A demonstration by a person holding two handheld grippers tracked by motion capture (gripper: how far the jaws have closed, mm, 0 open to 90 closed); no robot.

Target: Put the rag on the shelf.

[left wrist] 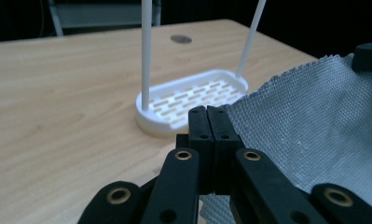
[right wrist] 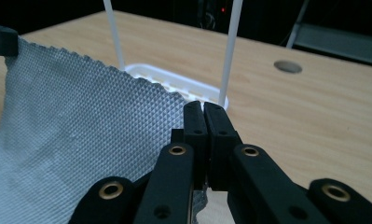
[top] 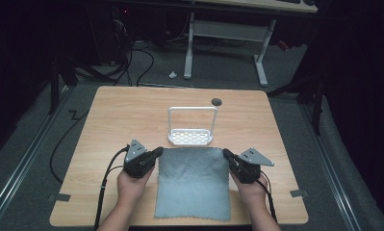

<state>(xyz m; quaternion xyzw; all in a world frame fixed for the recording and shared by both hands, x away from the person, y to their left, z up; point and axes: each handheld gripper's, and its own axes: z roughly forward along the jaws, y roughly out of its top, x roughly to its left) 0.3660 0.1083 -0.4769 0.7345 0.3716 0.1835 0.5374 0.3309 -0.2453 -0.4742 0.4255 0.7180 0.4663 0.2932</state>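
Observation:
A grey waffle-weave cloth point(top: 193, 185) lies on the wooden table point(top: 117, 115), its near edge by the person's side. My left gripper point(top: 159, 152) is shut on the cloth's far left corner, and my right gripper point(top: 225, 153) is shut on its far right corner. That far edge hangs raised between them. In the left gripper view the closed jaws point(left wrist: 207, 112) pinch the cloth point(left wrist: 305, 116), with the other gripper point(left wrist: 368, 56) at its far corner. The right gripper view shows the same hold point(right wrist: 203, 108) on the cloth point(right wrist: 72, 116). A white slotted rack point(top: 190, 137) with a tall wire hoop stands just beyond the cloth.
A round dark grommet hole point(top: 216, 101) sits in the table behind the rack. Beyond the table's far edge are a white desk frame point(top: 225, 33) and cables on a grey floor. Bare wood lies left and right of the cloth.

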